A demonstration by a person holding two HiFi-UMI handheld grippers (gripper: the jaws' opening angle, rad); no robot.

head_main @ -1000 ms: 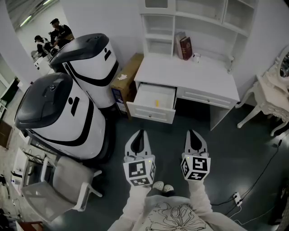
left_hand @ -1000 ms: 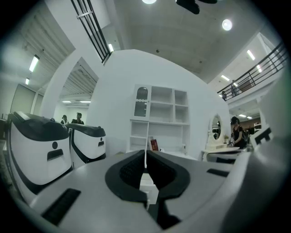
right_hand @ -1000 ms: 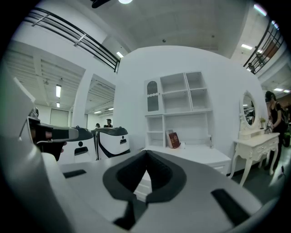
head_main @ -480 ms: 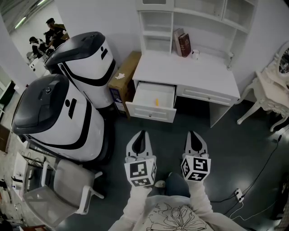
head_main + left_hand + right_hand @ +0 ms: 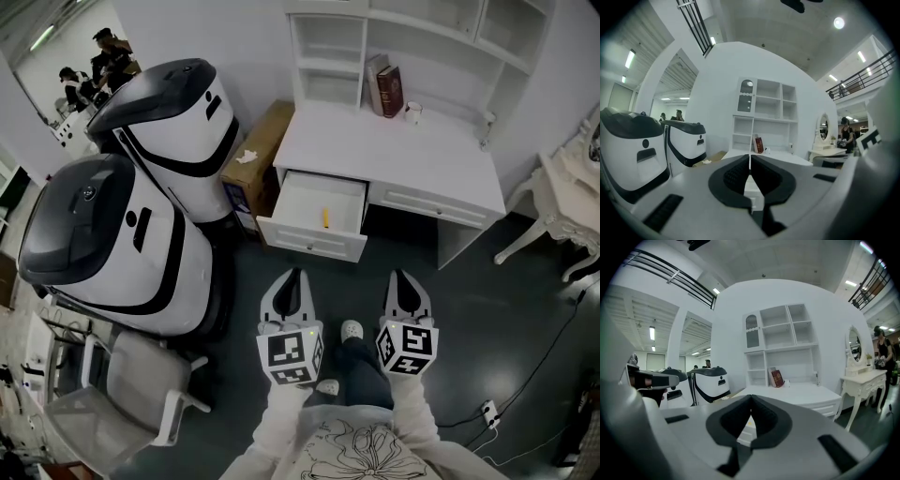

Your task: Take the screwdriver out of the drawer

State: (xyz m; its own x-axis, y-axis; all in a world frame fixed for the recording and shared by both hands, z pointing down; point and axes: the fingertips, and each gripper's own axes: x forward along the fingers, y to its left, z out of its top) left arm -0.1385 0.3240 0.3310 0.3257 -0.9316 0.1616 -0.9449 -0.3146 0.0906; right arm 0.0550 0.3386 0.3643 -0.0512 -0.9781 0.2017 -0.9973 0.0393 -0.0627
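Head view: left gripper point(image 5: 292, 275) and right gripper point(image 5: 401, 276) are side by side, both with jaws closed on nothing, well short of the counter point(image 5: 412, 164). One drawer point(image 5: 309, 240) stands open. Inside lies one yellow screwdriver point(image 5: 325, 217), alone. Two books point(image 5: 384, 89) stand on the counter.

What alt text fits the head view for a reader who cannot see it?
Seen from above, a white desk has its left drawer pulled open with a small yellow screwdriver lying inside. Below it the left gripper and right gripper, both shut and empty, point toward the desk, apart from it; two large white-and-black machines stand at left.
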